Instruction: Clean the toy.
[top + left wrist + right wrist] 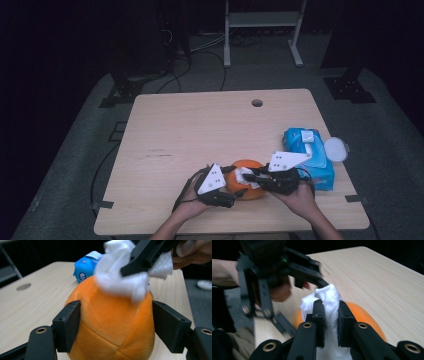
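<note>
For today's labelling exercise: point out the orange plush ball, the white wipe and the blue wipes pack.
orange plush ball [110,322], left gripper view, front face.
white wipe [329,300], right gripper view, upper fold.
blue wipes pack [312,162], high view, top.

Orange ball [110,322] showing soft matt plush between matt black plastic jaws; crumpled white tissue [329,312] looking fibrous; table [200,130] showing smooth pale wood grain.

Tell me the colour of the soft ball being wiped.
Orange, the plush ball; it shows best in the left gripper view.
</note>
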Action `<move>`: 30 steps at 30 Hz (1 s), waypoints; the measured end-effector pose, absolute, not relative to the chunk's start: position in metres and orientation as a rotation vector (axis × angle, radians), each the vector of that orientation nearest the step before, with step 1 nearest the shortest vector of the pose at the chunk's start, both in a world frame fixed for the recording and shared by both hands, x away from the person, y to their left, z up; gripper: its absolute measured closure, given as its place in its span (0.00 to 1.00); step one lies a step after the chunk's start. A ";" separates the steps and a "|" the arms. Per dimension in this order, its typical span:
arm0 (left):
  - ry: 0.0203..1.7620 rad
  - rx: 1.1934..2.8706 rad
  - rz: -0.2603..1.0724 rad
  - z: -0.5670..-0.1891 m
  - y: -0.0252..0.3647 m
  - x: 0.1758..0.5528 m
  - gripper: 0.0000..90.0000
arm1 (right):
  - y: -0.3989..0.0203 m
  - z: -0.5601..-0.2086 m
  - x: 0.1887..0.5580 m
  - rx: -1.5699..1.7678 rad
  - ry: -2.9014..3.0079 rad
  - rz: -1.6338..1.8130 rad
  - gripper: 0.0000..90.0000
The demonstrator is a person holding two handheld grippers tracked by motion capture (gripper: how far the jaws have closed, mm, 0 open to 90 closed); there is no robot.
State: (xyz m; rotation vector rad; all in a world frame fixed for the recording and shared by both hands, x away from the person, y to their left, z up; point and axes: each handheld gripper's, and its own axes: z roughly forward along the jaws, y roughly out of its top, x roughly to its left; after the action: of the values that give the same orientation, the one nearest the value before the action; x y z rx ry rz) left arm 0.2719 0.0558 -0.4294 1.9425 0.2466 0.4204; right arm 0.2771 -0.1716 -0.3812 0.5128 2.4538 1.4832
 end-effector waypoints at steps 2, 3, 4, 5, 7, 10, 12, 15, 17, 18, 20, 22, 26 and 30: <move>0.239 1.951 0.432 -0.431 0.058 0.272 0.32 | -0.168 -0.381 0.276 0.487 2.462 1.455 0.88; 0.239 1.949 0.425 -0.432 0.059 0.273 0.33 | -0.170 -0.381 0.277 0.493 2.462 1.455 0.88; 0.243 1.952 0.422 -0.433 0.061 0.274 0.33 | -0.172 -0.382 0.279 0.506 2.461 1.461 0.88; 0.247 1.954 0.422 -0.433 0.063 0.275 0.33 | -0.178 -0.383 0.282 0.527 2.453 1.453 0.88; 0.268 1.955 0.412 -0.436 0.069 0.279 0.33 | -0.188 -0.387 0.287 0.584 2.440 1.455 0.88; 0.313 1.947 0.370 -0.438 0.076 0.285 0.32 | -0.202 -0.394 0.293 0.661 2.430 1.455 0.88; 0.354 1.929 0.306 -0.438 0.077 0.289 0.27 | -0.208 -0.397 0.296 0.698 2.427 1.465 0.88; 0.438 1.897 0.229 -0.437 0.073 0.292 0.16 | -0.201 -0.395 0.293 0.680 2.430 1.473 0.88; 0.434 1.890 0.239 -0.437 0.071 0.291 0.17 | -0.190 -0.392 0.288 0.631 2.444 1.484 0.88; 0.413 1.896 0.259 -0.437 0.070 0.289 0.21 | -0.184 -0.391 0.286 0.600 2.449 1.489 0.88; 0.361 1.919 0.305 -0.437 0.066 0.283 0.24 | -0.174 -0.389 0.282 0.559 2.465 1.488 0.88; 0.341 1.935 0.334 -0.437 0.066 0.281 0.26 | -0.169 -0.389 0.281 0.536 2.470 1.476 0.88; 0.336 1.938 0.299 -0.438 0.071 0.282 0.28 | -0.182 -0.392 0.288 0.584 2.456 1.459 0.88; 0.400 1.874 0.222 -0.436 0.075 0.288 0.19 | -0.200 -0.398 0.294 0.676 2.438 1.450 0.88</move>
State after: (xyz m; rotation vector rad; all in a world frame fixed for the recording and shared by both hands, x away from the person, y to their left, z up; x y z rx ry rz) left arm 0.2880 0.0754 -0.4365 1.8744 0.3999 0.2221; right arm 0.2936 -0.2001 -0.3979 0.6761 2.4380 1.4497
